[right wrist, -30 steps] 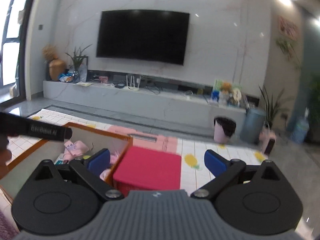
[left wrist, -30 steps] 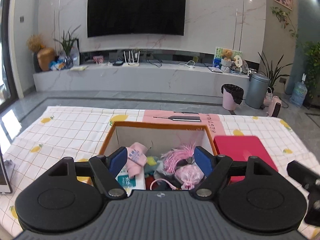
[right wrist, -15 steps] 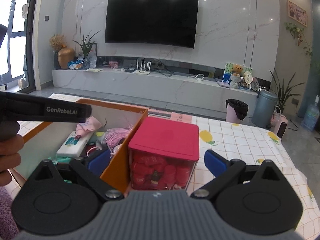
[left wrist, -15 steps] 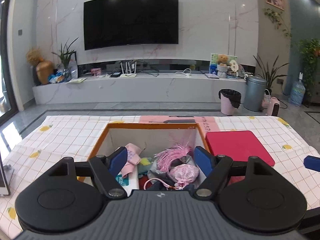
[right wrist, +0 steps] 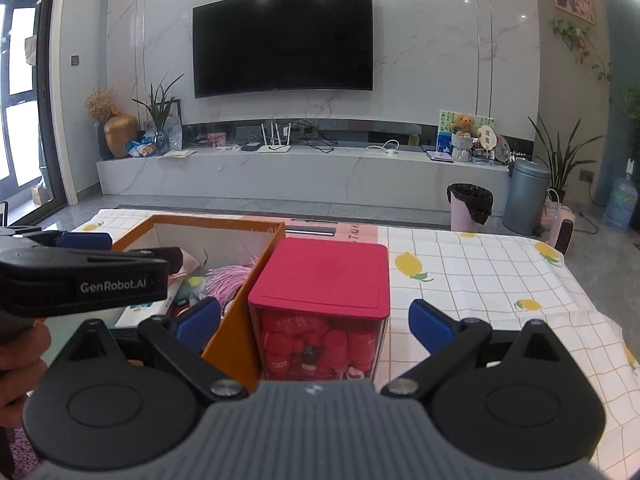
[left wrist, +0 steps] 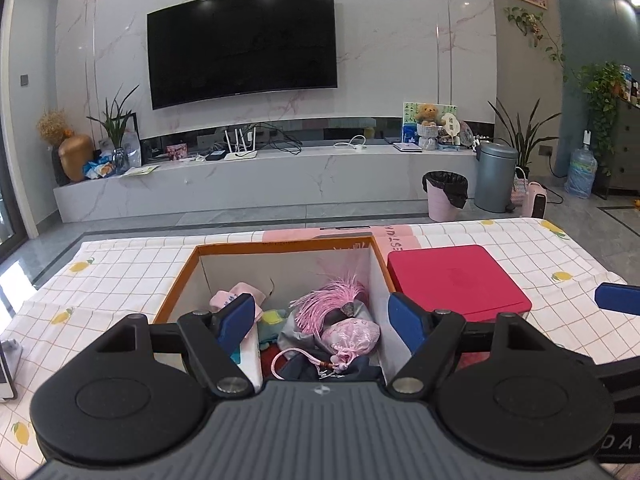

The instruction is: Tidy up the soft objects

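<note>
While both claws gape empty: pink tasselled pouch [left wrist: 349, 330] heaped among soft clutter inside orange-rimmed box [left wrist: 280, 243].

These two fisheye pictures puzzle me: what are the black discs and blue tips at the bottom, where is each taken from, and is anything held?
Each picture comes from a camera on a hand-held claw, looking along its two blue-tipped fingers. The left claw hangs open over an orange-rimmed cardboard box of soft things, among them a pink tassel. The right claw is open in front of a clear container with a red lid. Both stand on a lemon-print checked tablecloth. Nothing is held.
</note>
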`<action>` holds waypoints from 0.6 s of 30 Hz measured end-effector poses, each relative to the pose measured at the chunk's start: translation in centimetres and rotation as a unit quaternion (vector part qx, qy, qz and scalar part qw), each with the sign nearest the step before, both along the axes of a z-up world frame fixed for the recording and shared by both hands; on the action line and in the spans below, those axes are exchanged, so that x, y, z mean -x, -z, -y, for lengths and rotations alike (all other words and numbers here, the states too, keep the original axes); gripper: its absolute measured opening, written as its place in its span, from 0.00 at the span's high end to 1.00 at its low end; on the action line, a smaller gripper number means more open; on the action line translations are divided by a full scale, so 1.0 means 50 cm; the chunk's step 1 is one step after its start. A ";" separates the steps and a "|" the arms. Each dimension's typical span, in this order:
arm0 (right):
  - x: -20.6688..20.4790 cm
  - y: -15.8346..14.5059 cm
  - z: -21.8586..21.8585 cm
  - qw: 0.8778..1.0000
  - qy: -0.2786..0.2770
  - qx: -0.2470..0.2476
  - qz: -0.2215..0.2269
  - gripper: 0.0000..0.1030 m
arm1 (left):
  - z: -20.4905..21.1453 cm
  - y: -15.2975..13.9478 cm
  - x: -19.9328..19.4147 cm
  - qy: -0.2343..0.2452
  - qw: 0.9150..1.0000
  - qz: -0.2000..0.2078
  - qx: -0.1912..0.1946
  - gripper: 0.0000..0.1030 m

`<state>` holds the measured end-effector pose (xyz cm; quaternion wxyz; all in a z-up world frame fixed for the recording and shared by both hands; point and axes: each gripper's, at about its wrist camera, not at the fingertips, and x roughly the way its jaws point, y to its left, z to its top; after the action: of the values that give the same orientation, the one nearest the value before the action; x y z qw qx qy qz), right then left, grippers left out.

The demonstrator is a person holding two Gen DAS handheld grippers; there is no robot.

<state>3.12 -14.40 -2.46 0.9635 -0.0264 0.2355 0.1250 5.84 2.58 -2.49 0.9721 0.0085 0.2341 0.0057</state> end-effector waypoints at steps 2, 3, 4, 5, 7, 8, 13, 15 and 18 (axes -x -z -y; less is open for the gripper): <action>-0.001 -0.001 0.000 1.000 0.001 -0.001 -0.001 0.04 | 0.002 0.001 0.000 0.001 1.000 -0.001 -0.001 0.13; -0.002 -0.002 0.000 1.000 0.002 -0.002 -0.001 0.04 | 0.001 0.002 0.000 0.000 1.000 -0.002 -0.001 0.13; -0.002 -0.002 0.001 1.000 0.003 -0.002 0.000 0.04 | 0.002 0.002 0.000 0.001 1.000 -0.003 -0.001 0.13; -0.003 -0.002 0.002 1.000 0.004 -0.002 0.001 0.04 | 0.003 0.001 0.000 0.003 1.000 -0.004 -0.001 0.13; -0.004 -0.001 0.004 1.000 0.006 -0.005 -0.001 0.04 | 0.004 0.002 0.000 0.006 1.000 -0.002 -0.004 0.13; -0.004 -0.001 0.007 1.000 0.007 -0.008 -0.002 0.04 | 0.003 0.002 0.001 0.006 1.000 -0.001 -0.005 0.13; -0.006 -0.001 0.008 1.000 0.007 -0.009 -0.005 0.04 | 0.003 0.002 0.002 0.005 1.000 -0.002 -0.006 0.13; -0.005 0.000 0.009 1.000 0.006 -0.009 -0.005 0.04 | 0.001 0.002 0.000 0.006 1.000 -0.005 -0.002 0.13; -0.007 0.001 0.010 1.000 0.005 -0.010 -0.007 0.04 | 0.003 0.003 -0.003 0.006 1.000 -0.013 -0.005 0.13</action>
<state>3.48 -14.92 -2.50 0.9628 -0.0146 0.2407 0.1222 5.98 2.45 -2.64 0.9689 0.0149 0.2469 0.0008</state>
